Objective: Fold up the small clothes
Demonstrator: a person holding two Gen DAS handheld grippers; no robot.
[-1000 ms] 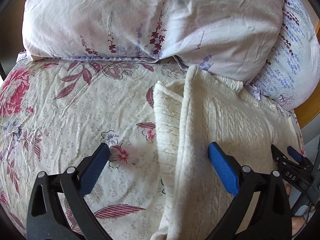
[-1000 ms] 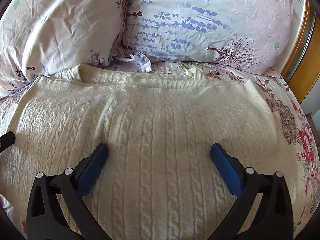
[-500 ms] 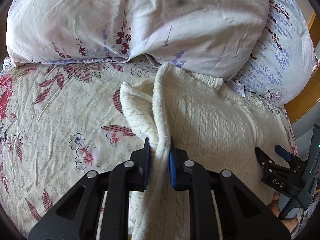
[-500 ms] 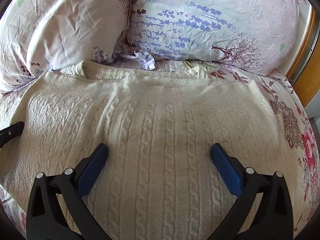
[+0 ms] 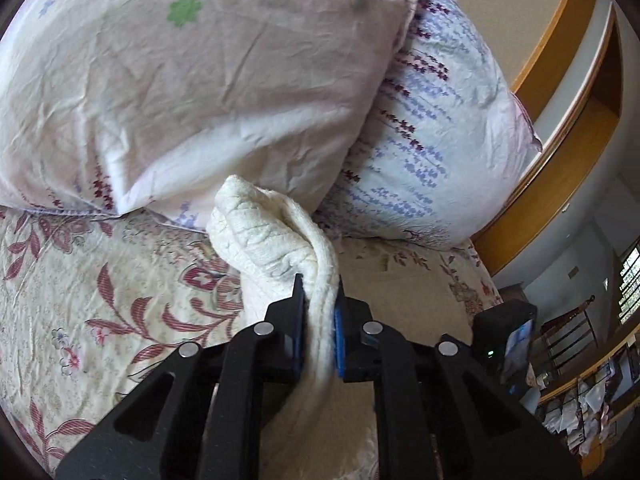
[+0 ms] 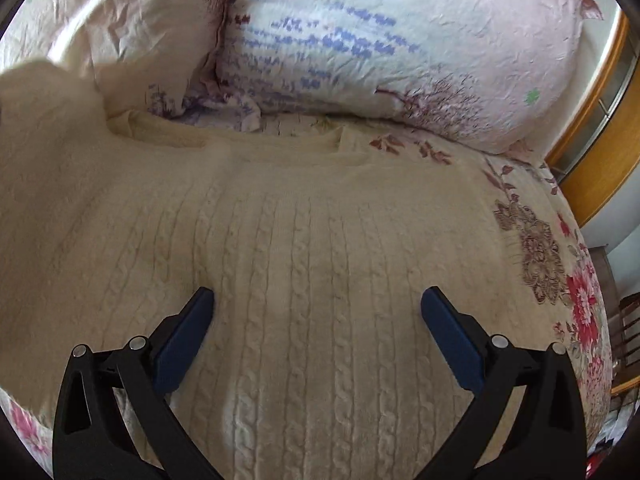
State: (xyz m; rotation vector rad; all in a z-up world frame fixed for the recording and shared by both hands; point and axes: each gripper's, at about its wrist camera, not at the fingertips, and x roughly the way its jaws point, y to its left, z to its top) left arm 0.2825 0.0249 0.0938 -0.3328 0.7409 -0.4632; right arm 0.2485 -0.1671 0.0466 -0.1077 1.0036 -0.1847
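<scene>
A cream cable-knit sweater point(image 6: 320, 240) lies flat on the flowered bedspread point(image 5: 80, 280), neckline toward the pillows. My left gripper point(image 5: 319, 280) is closing on a bunched fold of the sweater's sleeve side point(image 5: 260, 232), and its blue pads press the knit, which is raised off the bed. That raised fold shows blurred at the left edge of the right wrist view point(image 6: 36, 92). My right gripper point(image 6: 318, 294) hovers open over the middle of the sweater's body with nothing between its fingers.
Two pale flowered pillows point(image 5: 180, 80) point(image 5: 440, 140) lean at the head of the bed behind the sweater. A wooden headboard point(image 5: 560, 160) curves along the right. The right gripper's black body point(image 5: 508, 340) shows at the right of the left wrist view.
The left gripper went from wide open to shut on the sweater's side fold, then lifted it up and toward the right. The right gripper stayed open over the sweater.
</scene>
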